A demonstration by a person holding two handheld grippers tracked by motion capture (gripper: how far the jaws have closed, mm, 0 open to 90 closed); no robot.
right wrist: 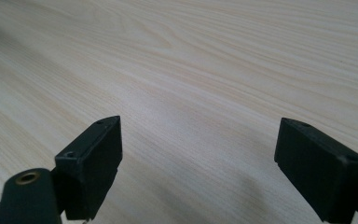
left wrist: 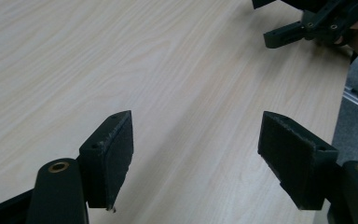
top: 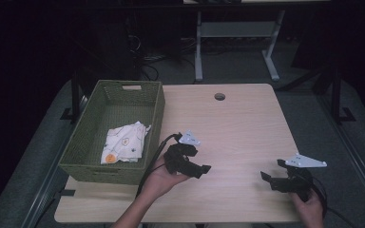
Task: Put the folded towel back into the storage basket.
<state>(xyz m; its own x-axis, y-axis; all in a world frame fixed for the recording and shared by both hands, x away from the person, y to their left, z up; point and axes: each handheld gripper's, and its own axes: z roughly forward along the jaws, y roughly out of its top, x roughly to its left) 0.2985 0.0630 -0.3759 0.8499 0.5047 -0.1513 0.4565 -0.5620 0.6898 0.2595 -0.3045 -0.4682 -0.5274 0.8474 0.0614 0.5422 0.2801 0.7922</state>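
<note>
The folded cloth lies inside the green basket, off to the left of the left gripper and a bit farther from the person. The basket wall stands between the cloth and that gripper, and they do not touch. The cloth is white with small marks and an orange spot on one corner. The left gripper is near the basket, over the bare wooden table, and its jaws point to the right, toward the right gripper. The left hand holds it from below, with the arm coming in from the bottom edge. In the left gripper view its jaws stand wide apart with nothing between them, just table. The right gripper is well away from the cloth, low over the table. Its jaws point left and are wide apart too, holding nothing. The right hand grips it from behind.
</note>
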